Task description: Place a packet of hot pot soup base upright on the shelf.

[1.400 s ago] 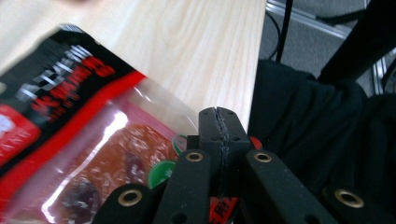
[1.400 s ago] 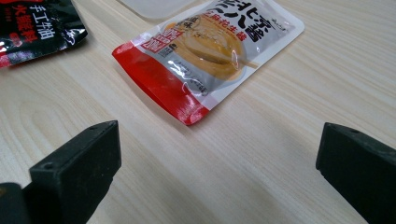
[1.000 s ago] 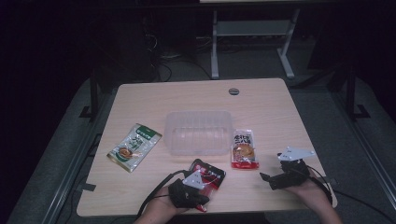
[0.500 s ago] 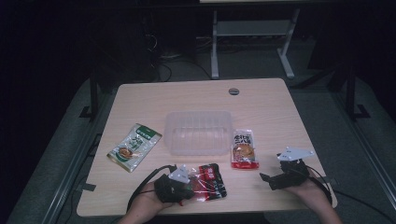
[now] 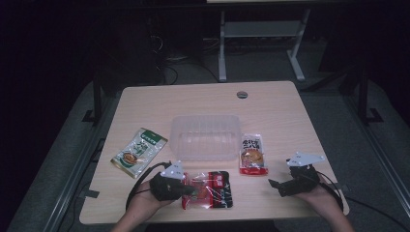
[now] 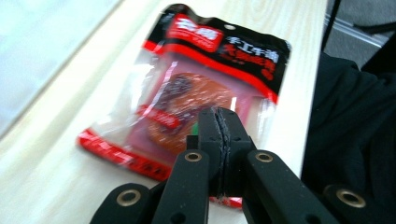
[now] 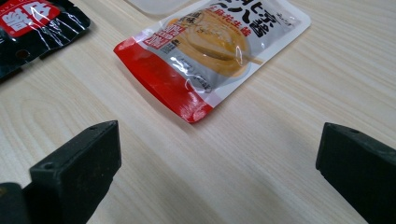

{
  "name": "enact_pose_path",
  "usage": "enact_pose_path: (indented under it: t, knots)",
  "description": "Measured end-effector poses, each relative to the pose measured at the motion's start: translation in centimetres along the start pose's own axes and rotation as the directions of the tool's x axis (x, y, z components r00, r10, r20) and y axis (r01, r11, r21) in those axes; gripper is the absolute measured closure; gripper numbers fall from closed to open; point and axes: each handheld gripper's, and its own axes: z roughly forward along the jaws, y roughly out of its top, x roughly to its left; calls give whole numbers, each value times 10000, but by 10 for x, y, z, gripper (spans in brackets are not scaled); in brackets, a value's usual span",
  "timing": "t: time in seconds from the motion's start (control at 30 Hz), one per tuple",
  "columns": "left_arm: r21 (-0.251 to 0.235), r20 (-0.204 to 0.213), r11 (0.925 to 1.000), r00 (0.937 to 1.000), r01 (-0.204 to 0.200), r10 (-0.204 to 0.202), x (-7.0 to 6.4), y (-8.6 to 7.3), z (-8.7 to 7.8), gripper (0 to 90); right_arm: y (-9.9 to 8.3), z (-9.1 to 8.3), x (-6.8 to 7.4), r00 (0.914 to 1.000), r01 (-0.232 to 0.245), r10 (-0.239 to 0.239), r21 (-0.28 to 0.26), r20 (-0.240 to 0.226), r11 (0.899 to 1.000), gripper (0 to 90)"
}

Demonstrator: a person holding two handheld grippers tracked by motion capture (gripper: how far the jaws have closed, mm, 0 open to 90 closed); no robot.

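Note:
A red and black snack packet (image 5: 209, 189) (image 6: 205, 88) lies flat near the table's front edge. My left gripper (image 5: 186, 187) (image 6: 218, 122) is shut, and its tips sit over the packet's clear middle. Whether they pinch the film I cannot tell. My right gripper (image 5: 275, 186) (image 7: 219, 154) stands open low over bare wood at the front right, with nothing between its fingers. Just ahead of it lies an orange and white packet (image 5: 253, 153) (image 7: 210, 51) with a red end. A corner of the red and black packet (image 7: 37, 23) lies further off.
A clear plastic tray (image 5: 205, 137) (image 6: 42, 46) sits mid-table, behind both packets. A green packet (image 5: 139, 151) lies to its left. The wooden table (image 5: 193, 101) has a round cable port (image 5: 242, 94) at the back. Cables trail from both grippers toward the person.
My left gripper has drawn back to the left along the front edge. The red and black packet, tilted up beside it before, now lies flat and lengthwise. The right gripper has not moved.

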Motion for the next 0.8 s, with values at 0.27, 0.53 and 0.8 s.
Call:
enact_pose_path:
  t: [0.27,0.53,0.8]
  knots:
    - [80,-472,9990,9979,450,-445,18,-10,-5,889,1,0,0,10000,10,-10,-6,-41,10000,0]
    - [636,-447,9969,9981,457,-429,22,-13,1,889,2,0,1,9995,-258,260,146,-174,9996,13]
    - [961,-511,9939,9975,539,-492,23,-17,6,895,6,-3,7,9982,-138,140,35,-583,9999,67]
